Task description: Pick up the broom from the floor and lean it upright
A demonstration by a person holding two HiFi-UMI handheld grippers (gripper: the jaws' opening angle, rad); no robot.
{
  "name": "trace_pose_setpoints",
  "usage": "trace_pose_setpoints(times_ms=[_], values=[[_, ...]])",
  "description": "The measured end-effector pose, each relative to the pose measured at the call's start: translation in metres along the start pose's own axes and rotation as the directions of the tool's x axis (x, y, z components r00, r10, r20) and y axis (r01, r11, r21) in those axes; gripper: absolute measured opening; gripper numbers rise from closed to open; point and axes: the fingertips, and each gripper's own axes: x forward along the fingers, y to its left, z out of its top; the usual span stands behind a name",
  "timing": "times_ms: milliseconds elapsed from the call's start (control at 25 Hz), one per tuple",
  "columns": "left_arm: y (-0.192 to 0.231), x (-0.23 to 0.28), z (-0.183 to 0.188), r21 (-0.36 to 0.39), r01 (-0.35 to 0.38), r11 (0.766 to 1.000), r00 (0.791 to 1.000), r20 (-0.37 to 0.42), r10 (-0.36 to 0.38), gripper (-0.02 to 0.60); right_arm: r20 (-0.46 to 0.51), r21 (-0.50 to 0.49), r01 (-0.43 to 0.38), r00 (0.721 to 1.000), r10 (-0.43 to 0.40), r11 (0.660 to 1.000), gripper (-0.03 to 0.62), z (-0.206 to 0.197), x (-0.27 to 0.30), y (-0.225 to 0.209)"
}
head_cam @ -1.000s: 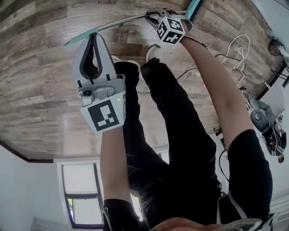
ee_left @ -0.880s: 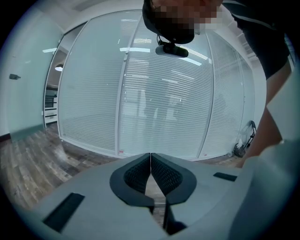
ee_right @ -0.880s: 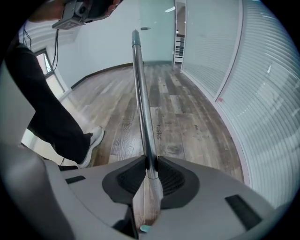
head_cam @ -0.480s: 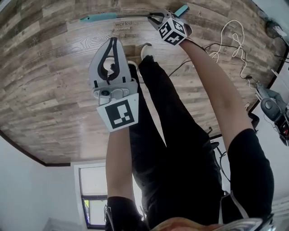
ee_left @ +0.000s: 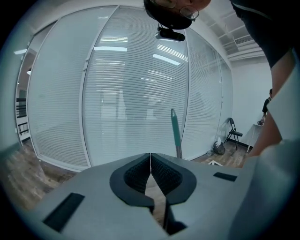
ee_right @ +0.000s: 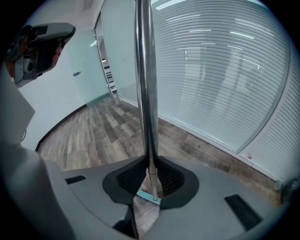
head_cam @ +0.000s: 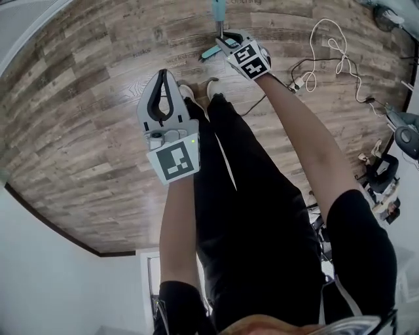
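The broom has a metal pole, a teal grip and a teal head. It stands nearly upright with the head down on the wood floor. My right gripper is shut on the pole; its jaws have just been closing, with the pole running between the pads. In the right gripper view the right gripper looks down the pole to the head. My left gripper is shut and empty, held left of the broom. From the left gripper, the teal grip rises just beyond.
A person's legs and shoes stand just below the broom head. A white cable and dark gear lie on the floor at right. A glass wall with blinds and a folding chair stand ahead.
The broom has swung from lying across the floor to nearly upright. Both grippers have risen away from the floor, and the right one has rolled with the pole.
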Motion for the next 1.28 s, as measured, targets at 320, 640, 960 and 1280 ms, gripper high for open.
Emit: trace_pose_setpoints(times_ms=[320, 640, 960, 1280], values=[[-0.005, -0.01, 0.03, 0.061, 0.11, 0.992, 0.994, -0.016, -0.109, 0.02, 0.067, 0.285, 0.12, 0.987, -0.145, 0.951, 0.081, 0.021, -0.061, -0.022], [-0.015, 0.016, 0.08, 0.136, 0.189, 0.972, 0.981, 0.022, -0.194, 0.02, 0.132, 0.36, 0.228, 0.948, -0.291, 0.905, 0.081, 0.06, -0.1, -0.069], [-0.052, 0.098, 0.127, 0.081, 0.24, 0.967, 0.97, 0.023, -0.243, 0.02, 0.184, 0.498, 0.262, 0.9, -0.396, 0.827, 0.081, 0.07, -0.105, -0.174], [-0.126, 0.206, 0.121, 0.093, 0.339, 0.936, 0.94, -0.064, -0.334, 0.02, 0.199, 0.516, 0.23, 0.905, -0.376, 0.825, 0.081, 0.051, -0.104, -0.245]])
